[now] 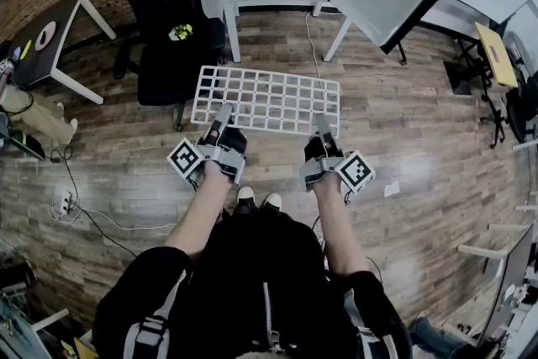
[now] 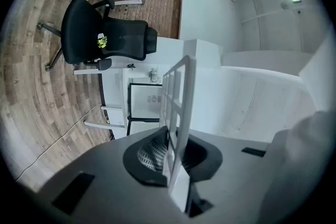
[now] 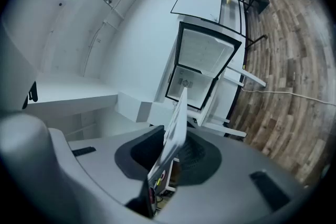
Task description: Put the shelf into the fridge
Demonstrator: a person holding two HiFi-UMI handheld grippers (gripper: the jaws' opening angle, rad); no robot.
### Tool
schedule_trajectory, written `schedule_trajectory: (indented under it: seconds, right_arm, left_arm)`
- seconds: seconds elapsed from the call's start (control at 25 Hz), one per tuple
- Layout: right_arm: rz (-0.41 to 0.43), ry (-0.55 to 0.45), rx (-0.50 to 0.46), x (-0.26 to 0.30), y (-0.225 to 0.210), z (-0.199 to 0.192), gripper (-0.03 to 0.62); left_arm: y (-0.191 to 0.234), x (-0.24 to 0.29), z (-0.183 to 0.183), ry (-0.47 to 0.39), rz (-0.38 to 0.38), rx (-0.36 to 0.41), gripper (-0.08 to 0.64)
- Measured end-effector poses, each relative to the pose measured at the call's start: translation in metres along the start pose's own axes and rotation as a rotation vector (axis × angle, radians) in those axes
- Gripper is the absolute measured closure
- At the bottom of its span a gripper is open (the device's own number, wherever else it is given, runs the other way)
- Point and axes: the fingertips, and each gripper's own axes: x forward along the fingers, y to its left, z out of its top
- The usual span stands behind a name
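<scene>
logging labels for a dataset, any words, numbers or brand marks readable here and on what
No words, numbers or brand names can be read in any view.
Cubes on the left gripper and right gripper: black-and-white square marker patterns, not text.
A small coloured patch under the right gripper's jaws: too blurred to read.
The white wire grid shelf and white fridge: no print visible.
</scene>
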Motion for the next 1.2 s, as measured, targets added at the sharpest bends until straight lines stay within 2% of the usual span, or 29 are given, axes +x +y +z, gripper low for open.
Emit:
schedule_trajectory:
  seconds: [0.2,0.76,0.88,1.2]
  right_arm:
    - [0.019,-0.008,-0.030,0.004,0.005,0.004,0.514]
    - [0.008,0.007,-0.020,0.018,-0.016,0.028,0.514]
    - [0.025,0.016,0.004,0.019,-0.020,0.030,0.514]
    - [0.028,0.044,-0.004,0.029,-0.030,0.041,0.514]
  left_arm:
    - [0.006,0.004,0.000,-0.002,0.009,-0.028,0.520]
    - [0.009,0.032,-0.011,0.005,0.000,0.001,0.520]
    - [0.013,0.032,-0.016,-0.007,0.005,0.002,0.520]
    - [0.021,0.042,-0.018,-0.036,0.004,0.005,0.518]
